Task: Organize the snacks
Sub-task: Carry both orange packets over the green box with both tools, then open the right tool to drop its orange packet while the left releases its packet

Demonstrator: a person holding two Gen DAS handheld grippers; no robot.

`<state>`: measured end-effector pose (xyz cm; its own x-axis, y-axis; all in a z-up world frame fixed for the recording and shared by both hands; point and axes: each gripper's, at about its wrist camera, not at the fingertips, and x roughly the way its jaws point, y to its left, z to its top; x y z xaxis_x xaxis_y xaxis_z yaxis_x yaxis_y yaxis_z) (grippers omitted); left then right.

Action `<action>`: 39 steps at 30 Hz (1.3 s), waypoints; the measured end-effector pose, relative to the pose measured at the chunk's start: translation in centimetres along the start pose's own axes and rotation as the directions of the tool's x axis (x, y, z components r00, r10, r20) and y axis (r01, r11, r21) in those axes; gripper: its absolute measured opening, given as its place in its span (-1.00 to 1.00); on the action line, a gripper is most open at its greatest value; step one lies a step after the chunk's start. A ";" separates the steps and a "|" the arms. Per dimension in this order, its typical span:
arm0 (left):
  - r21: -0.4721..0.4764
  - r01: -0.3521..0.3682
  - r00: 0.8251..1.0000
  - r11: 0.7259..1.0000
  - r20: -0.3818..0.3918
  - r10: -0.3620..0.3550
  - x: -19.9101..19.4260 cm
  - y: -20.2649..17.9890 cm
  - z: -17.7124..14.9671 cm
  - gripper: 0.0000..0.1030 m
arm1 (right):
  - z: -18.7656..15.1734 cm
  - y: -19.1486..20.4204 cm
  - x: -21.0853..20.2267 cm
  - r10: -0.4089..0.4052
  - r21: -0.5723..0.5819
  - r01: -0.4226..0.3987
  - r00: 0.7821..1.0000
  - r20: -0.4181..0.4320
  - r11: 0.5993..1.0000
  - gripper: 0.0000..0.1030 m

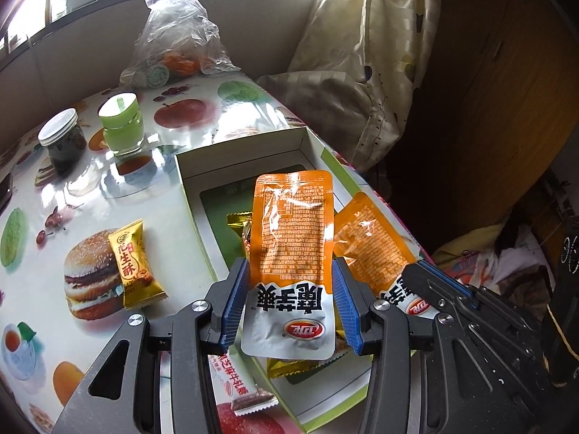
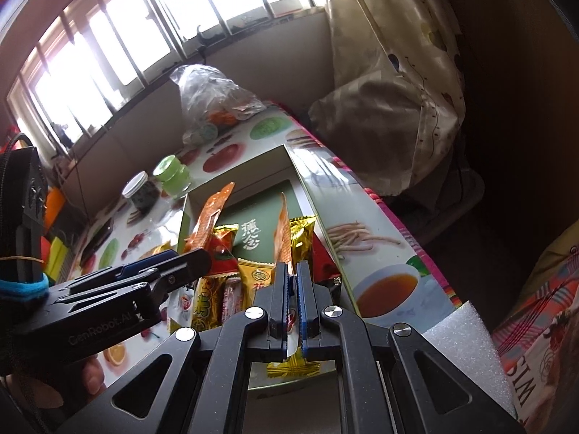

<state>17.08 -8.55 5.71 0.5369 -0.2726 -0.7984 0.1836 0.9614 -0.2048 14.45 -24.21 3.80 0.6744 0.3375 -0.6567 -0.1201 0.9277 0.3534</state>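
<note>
Pouch [image 1: 292, 253] apparently between left tongs [image 1: 292, 282]

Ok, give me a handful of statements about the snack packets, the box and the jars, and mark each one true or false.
1. Each gripper holds an orange packet over the box. True: the left gripper has one orange packet, the right gripper another orange packet.
2. The box has no snacks in it. False: several packets lie inside.
3. A yellow peanut crisp packet lies on the table outside the box. True.
4. The green-lidded jar lies on its side. False: it stands upright beside the dark jar.
</note>
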 end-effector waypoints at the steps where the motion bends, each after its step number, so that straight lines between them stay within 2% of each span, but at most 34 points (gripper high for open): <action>1: 0.000 -0.002 1.000 1.000 0.000 0.002 0.1 0.0 0.0 -0.07 | 0.0 0.0 0.1 -0.002 -0.002 0.002 1.000 -0.001 1.000 -0.90; 12: 0.031 -0.032 0.999 0.999 -0.005 0.032 0.8 -0.9 0.5 -0.06 | -0.1 0.2 0.6 -0.020 -0.021 0.020 1.000 -0.003 1.000 -0.89; 30: 0.053 -0.031 0.999 0.998 -0.025 0.032 1.5 -1.6 0.8 -0.04 | -0.5 0.3 0.5 -0.027 -0.033 0.027 1.000 -0.003 0.999 -0.83; 39: 0.051 -0.026 1.000 0.998 -0.015 0.027 1.1 -1.6 0.9 -0.04 | -0.5 0.3 0.4 -0.037 -0.035 0.036 0.999 -0.002 0.999 -0.73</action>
<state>18.13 -10.39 5.62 0.5292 -0.2458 -0.8121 0.2111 0.9652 -0.1546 14.29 -23.72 3.32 0.6767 0.3037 -0.6707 -0.1207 0.9444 0.3059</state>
